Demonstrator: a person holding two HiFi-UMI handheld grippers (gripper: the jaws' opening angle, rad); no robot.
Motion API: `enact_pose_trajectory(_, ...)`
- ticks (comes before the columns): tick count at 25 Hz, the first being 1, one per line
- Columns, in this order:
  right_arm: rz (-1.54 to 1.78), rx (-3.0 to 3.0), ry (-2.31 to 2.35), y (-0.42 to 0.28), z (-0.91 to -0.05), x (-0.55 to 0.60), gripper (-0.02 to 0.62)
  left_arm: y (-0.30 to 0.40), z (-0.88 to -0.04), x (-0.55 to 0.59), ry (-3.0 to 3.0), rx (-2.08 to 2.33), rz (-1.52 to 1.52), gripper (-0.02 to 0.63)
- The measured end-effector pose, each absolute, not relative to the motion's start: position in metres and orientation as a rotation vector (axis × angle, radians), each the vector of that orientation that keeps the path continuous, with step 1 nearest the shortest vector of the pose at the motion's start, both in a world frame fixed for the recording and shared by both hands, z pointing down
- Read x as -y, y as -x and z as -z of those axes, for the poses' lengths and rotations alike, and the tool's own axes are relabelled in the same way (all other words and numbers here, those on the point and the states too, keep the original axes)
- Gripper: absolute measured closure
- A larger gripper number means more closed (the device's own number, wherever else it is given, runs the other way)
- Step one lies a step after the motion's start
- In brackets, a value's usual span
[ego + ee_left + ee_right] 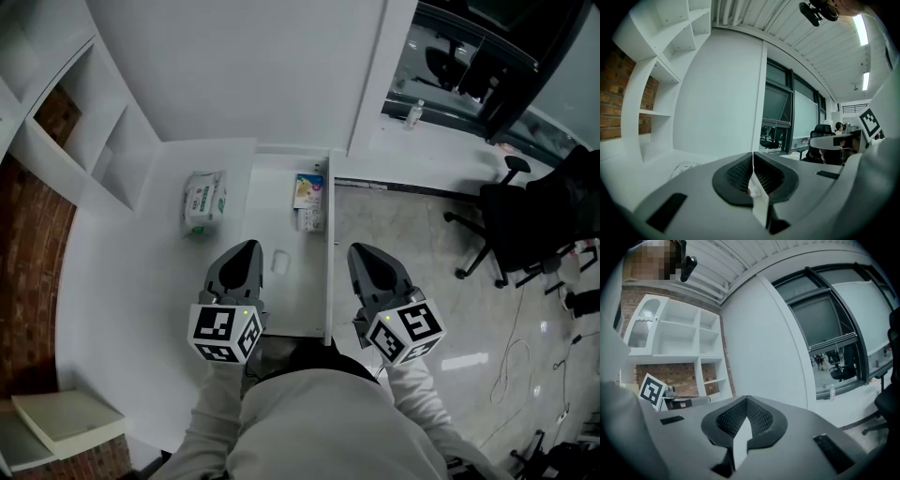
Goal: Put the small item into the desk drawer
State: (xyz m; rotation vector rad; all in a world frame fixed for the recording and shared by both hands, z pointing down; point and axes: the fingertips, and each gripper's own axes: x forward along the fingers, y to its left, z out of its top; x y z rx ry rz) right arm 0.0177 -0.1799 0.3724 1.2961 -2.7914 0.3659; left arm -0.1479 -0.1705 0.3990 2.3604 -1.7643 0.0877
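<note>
In the head view, the open white desk drawer (292,305) runs between my two grippers. In it lie a small white rounded item (279,262), a colourful packet (308,190) and a smaller packet (310,220) at the far end. My left gripper (246,247) hovers over the drawer's left edge, just left of the small item. Its jaws are shut (753,155) with nothing clearly held; only a sliver of white and pink shows through the slit. My right gripper (362,251) is beyond the drawer's right wall, over the floor, also shut (746,400) and empty.
A pack of wet wipes (204,202) lies on the white desk left of the drawer. Curved white shelves (84,141) stand at the far left and a book (70,422) sits low at the left. A black office chair (511,225) and cables are on the floor to the right.
</note>
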Motion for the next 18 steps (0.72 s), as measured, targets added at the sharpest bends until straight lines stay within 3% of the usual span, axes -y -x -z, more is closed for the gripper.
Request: enact_pose_trajectory(18, -0.397, 2.769, -1.332, -0.0145, -0.3766, 0.1771, 0.569, 0.1559, -0.3979, 0.1643, -2.373, 1.750, -0.081, 0.583)
